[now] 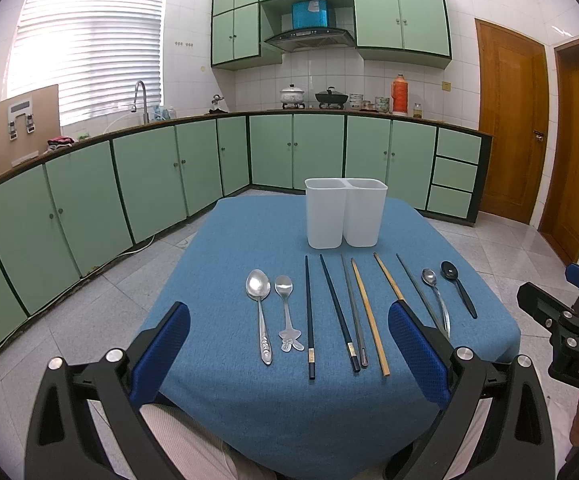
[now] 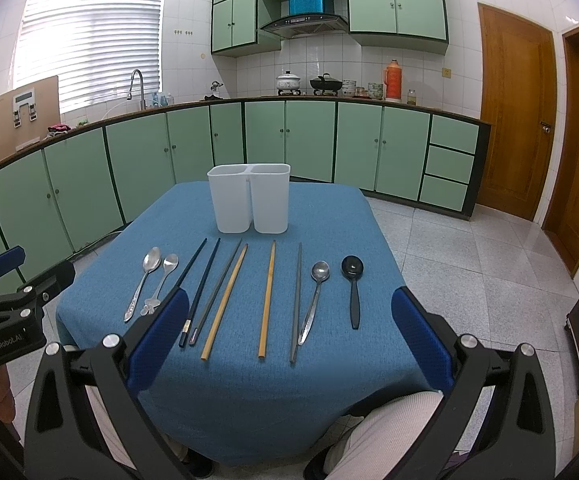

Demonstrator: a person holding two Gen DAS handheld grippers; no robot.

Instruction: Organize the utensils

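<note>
A white two-compartment holder stands empty at the far middle of the blue table. In front of it lie, left to right, two silver spoons, several chopsticks, dark, grey and wooden, then a silver spoon and a black spoon. My left gripper and right gripper are open and empty, held above the table's near edge.
Green kitchen cabinets run along the left and back walls with a sink tap, pots and an orange thermos. Wooden doors stand at the right. The floor is tiled.
</note>
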